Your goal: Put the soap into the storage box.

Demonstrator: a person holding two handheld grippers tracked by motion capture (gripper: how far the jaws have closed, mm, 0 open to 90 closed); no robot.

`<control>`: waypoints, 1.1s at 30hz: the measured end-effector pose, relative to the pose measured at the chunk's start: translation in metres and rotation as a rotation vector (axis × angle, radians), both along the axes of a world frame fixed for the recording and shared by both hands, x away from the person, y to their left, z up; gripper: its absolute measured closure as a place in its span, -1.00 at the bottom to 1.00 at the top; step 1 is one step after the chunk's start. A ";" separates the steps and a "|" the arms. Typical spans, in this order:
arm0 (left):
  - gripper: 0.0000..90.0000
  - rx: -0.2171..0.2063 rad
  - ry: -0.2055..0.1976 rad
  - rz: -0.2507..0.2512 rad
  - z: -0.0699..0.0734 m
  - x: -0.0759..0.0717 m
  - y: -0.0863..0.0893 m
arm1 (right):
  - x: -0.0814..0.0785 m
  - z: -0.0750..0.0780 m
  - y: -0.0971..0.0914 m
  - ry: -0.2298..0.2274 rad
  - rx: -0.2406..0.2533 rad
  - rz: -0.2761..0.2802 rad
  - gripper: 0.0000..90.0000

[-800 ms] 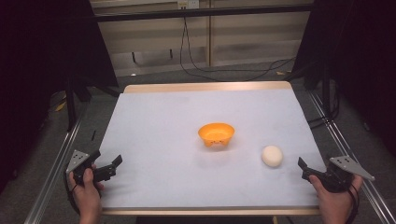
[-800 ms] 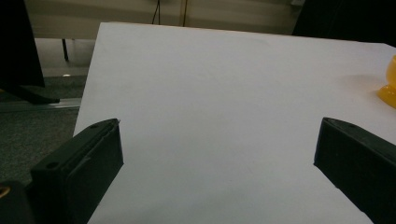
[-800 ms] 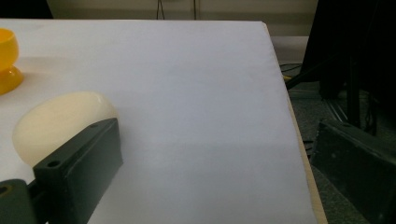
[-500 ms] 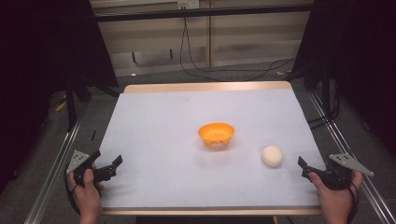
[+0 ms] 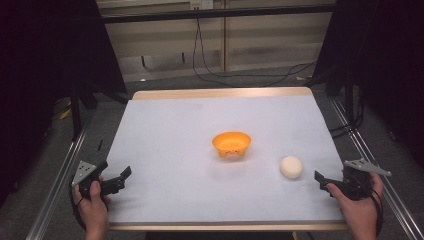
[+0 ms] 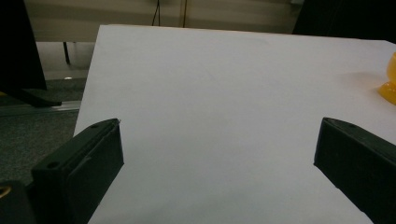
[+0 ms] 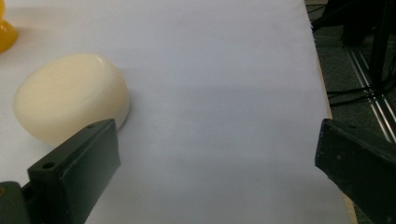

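Two grippers sit at the near corners of the white table [image 5: 200, 125]. Well left of the orange bowl [image 5: 231, 144], the left gripper [image 5: 120, 178] holds its jaws wide over bare surface. Right of the bowl lies the cream egg-shaped object [image 5: 291, 167]; just beyond it, the right gripper [image 5: 322, 181] gapes wide, gripping nothing.

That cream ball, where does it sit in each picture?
High view: ball right of centre, right of the orange bowl.
Left gripper view: not in it; bowl at right edge.
Right gripper view: ball at left, above the left jaw.
Shared landmark: the bowl.
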State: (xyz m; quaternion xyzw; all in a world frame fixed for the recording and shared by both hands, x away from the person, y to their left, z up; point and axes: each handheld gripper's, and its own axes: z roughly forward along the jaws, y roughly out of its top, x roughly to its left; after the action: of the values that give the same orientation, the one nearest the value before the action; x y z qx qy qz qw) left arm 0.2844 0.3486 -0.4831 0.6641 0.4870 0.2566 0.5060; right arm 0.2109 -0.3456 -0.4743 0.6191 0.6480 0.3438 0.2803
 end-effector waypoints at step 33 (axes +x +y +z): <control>-0.97 0.019 -0.014 -0.003 0.000 -0.001 0.000 | 0.035 0.024 0.026 0.230 0.032 0.094 -0.95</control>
State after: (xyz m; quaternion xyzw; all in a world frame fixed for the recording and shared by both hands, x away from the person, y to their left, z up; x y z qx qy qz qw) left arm 0.2839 0.3490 -0.4829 0.6679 0.4800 0.2650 0.5033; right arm 0.2456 -0.3194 -0.4502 0.6279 0.6986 0.2936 0.1775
